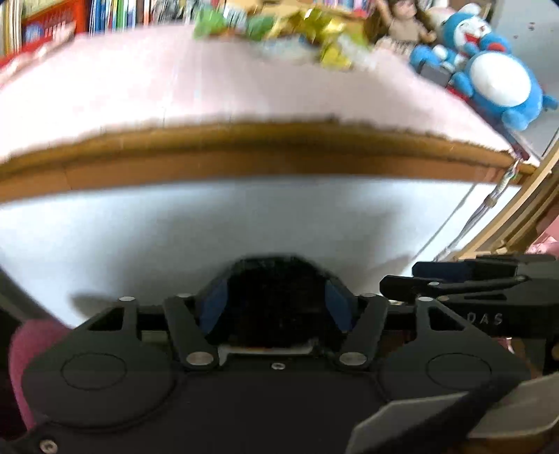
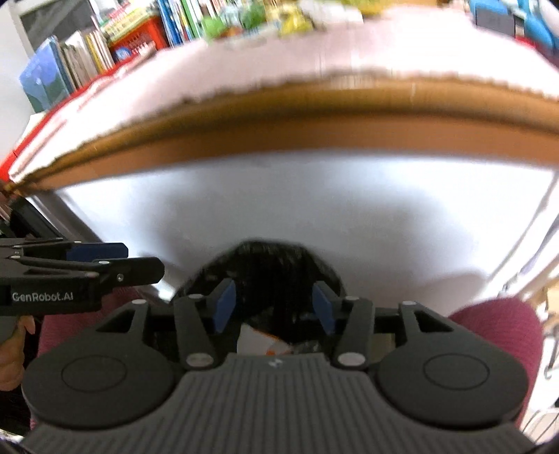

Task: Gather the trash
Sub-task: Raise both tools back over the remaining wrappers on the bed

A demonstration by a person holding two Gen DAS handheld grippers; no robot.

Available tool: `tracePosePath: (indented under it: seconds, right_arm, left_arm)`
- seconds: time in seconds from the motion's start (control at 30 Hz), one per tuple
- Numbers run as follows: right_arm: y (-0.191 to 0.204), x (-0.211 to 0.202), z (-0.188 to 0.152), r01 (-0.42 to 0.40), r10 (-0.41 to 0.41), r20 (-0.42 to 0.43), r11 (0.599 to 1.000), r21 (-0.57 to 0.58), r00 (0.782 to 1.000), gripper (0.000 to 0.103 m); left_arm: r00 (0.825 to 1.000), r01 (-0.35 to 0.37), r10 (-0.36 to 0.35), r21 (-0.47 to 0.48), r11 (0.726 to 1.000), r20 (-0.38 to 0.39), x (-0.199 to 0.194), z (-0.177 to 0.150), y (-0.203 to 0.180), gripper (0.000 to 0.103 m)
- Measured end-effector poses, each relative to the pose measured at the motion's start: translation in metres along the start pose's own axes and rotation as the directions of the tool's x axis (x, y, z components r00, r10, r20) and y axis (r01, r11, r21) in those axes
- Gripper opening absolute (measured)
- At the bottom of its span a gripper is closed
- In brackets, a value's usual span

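Note:
Blurred green and yellow wrappers lie at the far side of a table covered in pink cloth. My left gripper is low, in front of the table's brown edge. A bunched black bag fills the space between its blue pads. In the right wrist view my right gripper holds the black bag the same way, with a white and orange scrap just under it. Each gripper shows from the side in the other's view, close beside the bag.
Blue plush toys and a doll sit at the table's far right. Books and a red crate line the back left. A white panel lies below the table edge. A dark pink garment shows near both grippers.

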State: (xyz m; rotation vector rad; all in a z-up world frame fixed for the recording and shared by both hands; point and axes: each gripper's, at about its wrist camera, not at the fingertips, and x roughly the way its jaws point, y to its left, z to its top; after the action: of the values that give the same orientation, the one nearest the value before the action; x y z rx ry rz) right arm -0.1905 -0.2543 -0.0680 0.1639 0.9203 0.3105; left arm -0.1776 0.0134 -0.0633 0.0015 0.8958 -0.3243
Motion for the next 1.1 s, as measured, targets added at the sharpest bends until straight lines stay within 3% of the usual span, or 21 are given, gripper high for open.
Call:
tracePosePath:
  seconds: [0.23,0.6,0.93,1.1]
  right_arm:
    - [0.004,-0.032,0.033,0.010,0.000,0.142,0.998,-0.070,0.990,0.077]
    - [-0.006,-0.052,0.083,0.073,-0.040,0.324,0.993,-0.089,0.945,0.082]
    - [-0.023,-0.037,0.122,0.131,-0.118,0.406,0.991,-0.005,0.906,0.084]
    - [-0.033,-0.023,0.138,0.158,-0.143,0.412,0.987,-0.003,0.900,0.084]
  left_arm:
    - [0.994,0.039,-0.040,0.016,0.999,0.105,-0.031,0.030,-0.004,0.077]
    - [0.975,0.050,-0.048,-0.005,0.999,0.216,-0.046,0.076,0.001,0.081]
    - [0.953,0.020,-0.017,-0.004,1.000,0.303,-0.022,0.132,0.006,0.086]
    - [0.949,0.027,-0.017,-0.029,0.999,0.315,0.005,0.158,0.014,0.088]
